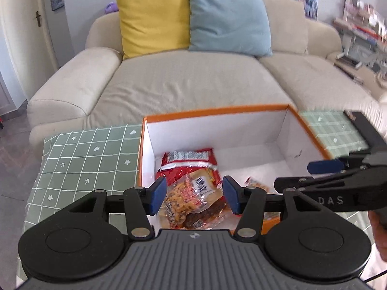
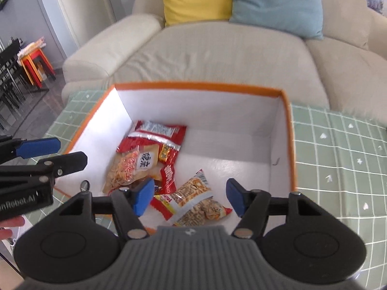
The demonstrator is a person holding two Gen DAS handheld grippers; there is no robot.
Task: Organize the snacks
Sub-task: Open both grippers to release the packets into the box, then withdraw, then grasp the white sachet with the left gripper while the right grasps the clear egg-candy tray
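At the centre of both frames sat the orange box [image 2: 289,130], white inside, resting on the green checked tablecloth [image 1: 79,159]. Held several snack packets already: a red packet [image 2: 159,135] toward the back left of the box floor, a clear bag of peanuts [image 2: 130,166] overlapping it, and a striped orange-and-white packet [image 2: 193,200] lying alone nearer the lower middle of the right wrist frame. Looked well along, judging by that heap.

Low in the left wrist frame, left gripper [image 1: 194,197] hovered over the peanut bag, blue pads spread wide, nothing between them. Right gripper [image 2: 189,197] likewise held apart and empty, poised above the striped packet without touching it. Each gripper also showed from the side at the other camera's edge, both close together above the box's near rim.

Right half of the box floor lay bare and white. No loose snacks seen on the tablecloth, left or right of the box, as far as either view reached; the near strip of table hidden behind the gripper bodies, so could not be sure. Probably little left beyond tidying the pile or fetching anything out of view.

Beyond, upper part of both frames: beige sofa [image 1: 193,77] with a yellow cushion [image 1: 154,19] and a blue cushion [image 1: 229,19].
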